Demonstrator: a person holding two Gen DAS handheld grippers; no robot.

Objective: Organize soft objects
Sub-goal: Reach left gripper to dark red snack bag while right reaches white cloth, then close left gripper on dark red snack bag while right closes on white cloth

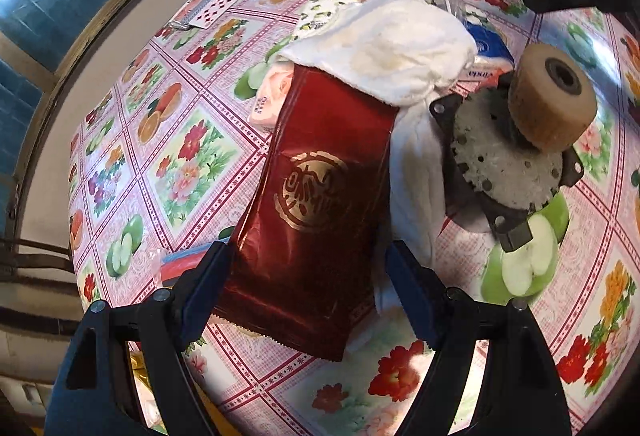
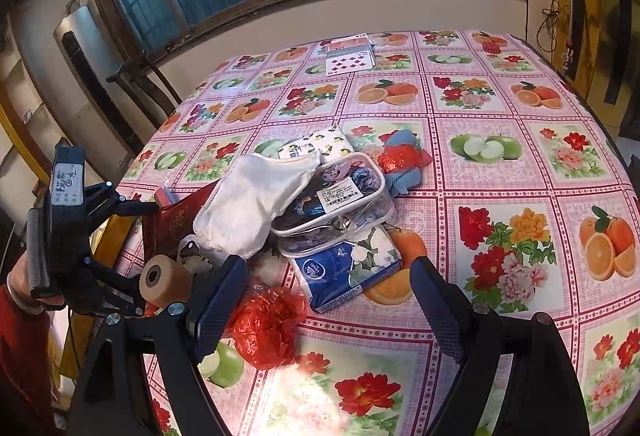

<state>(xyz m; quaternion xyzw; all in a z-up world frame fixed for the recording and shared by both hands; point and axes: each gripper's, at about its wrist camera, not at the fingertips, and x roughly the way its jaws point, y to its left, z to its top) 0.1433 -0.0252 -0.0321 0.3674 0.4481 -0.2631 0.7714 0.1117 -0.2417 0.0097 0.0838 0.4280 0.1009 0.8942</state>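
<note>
A dark red foil pouch with a gold emblem lies between the fingers of my left gripper. The jaws stand wide at its two side edges, and the left finger touches one edge. The pouch's far end is tucked under a white cloth. My right gripper is open above the table. A blue tissue pack and a crumpled red plastic bag lie just ahead of it. The white cloth leans on a clear zip pouch. A blue cloth lies behind the pile.
A tan roll sits on a grey metal disc part right of the pouch. A lemon-print pack and playing cards lie farther back. The fruit-print tablecloth ends near a wall with windows. A person's sleeve holds the left gripper.
</note>
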